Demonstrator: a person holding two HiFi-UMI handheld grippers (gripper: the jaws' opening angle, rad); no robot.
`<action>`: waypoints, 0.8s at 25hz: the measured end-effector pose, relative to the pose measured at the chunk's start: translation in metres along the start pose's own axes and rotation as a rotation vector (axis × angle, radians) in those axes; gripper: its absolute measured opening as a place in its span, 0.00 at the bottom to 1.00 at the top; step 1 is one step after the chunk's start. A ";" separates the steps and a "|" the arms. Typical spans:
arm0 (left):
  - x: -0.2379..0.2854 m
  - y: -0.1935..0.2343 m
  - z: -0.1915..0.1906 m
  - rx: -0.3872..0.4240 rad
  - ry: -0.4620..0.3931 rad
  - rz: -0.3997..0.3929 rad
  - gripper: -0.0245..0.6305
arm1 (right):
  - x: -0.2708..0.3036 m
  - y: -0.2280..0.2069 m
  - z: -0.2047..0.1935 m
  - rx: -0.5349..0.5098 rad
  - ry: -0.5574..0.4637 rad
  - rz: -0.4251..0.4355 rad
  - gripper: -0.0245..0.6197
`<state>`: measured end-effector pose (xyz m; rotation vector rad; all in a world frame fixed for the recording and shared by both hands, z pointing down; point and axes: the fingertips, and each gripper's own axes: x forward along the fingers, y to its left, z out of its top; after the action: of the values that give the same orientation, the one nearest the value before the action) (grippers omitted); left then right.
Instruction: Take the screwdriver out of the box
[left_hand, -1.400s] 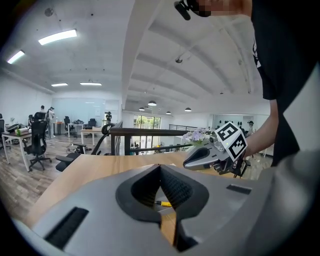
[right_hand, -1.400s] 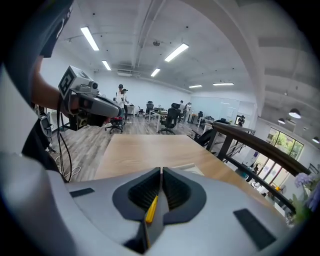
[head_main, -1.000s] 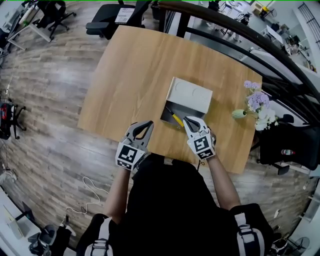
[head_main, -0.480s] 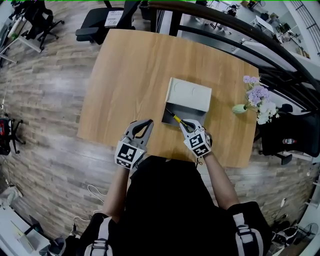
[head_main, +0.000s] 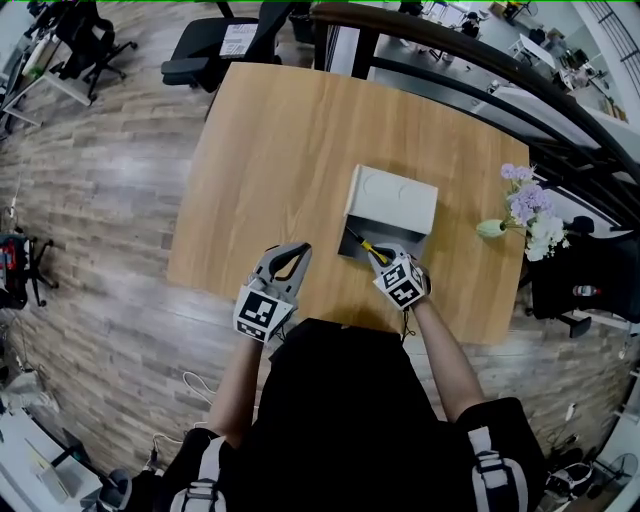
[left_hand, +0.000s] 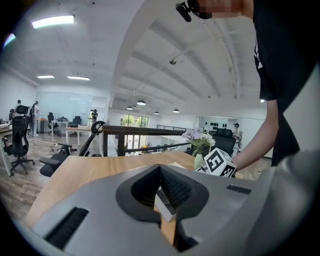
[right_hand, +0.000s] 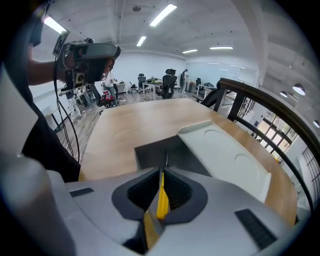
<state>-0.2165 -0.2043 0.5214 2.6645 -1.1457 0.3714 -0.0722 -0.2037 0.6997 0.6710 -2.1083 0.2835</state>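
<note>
Right gripper (head_main: 383, 260): its jaws are clamped hard on the yellow-handled screwdriver (head_main: 370, 249), at the near end of the handle; only the handle's thickness keeps them apart (right_hand: 162, 172).
Yellow-handled screwdriver (right_hand: 161, 197): held by its handle in the right claw. The thin dark shaft points forward over the dark inside of the box. Whether the tip touches the box floor cannot be told.
Pale grey box (head_main: 395, 197): stands open on the light wooden tabletop (head_main: 290, 140), towards its right edge and close to its near edge. The lid, with two round recesses (right_hand: 235, 155), lies back on the far side of the dark tray.
Left gripper (head_main: 297, 252): the jaws are pressed together tip to tip with nothing between them (left_hand: 160, 170). It is at the near edge of the tabletop, left of the box and apart from it.
Small pale green vase of purple and white flowers (head_main: 492, 228): upright at the right edge of the tabletop, beside the box but not touching it.
</note>
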 end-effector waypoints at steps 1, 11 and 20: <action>0.000 0.002 0.001 0.002 0.000 0.003 0.07 | 0.003 0.000 -0.001 -0.009 0.012 0.004 0.09; -0.002 0.009 0.002 -0.003 0.010 0.011 0.07 | 0.028 -0.004 -0.012 -0.021 0.105 0.046 0.20; 0.004 0.008 0.009 0.015 0.018 -0.002 0.07 | 0.038 -0.011 -0.031 0.029 0.170 0.068 0.22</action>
<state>-0.2182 -0.2150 0.5146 2.6694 -1.1397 0.4040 -0.0627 -0.2129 0.7480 0.5726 -1.9701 0.3959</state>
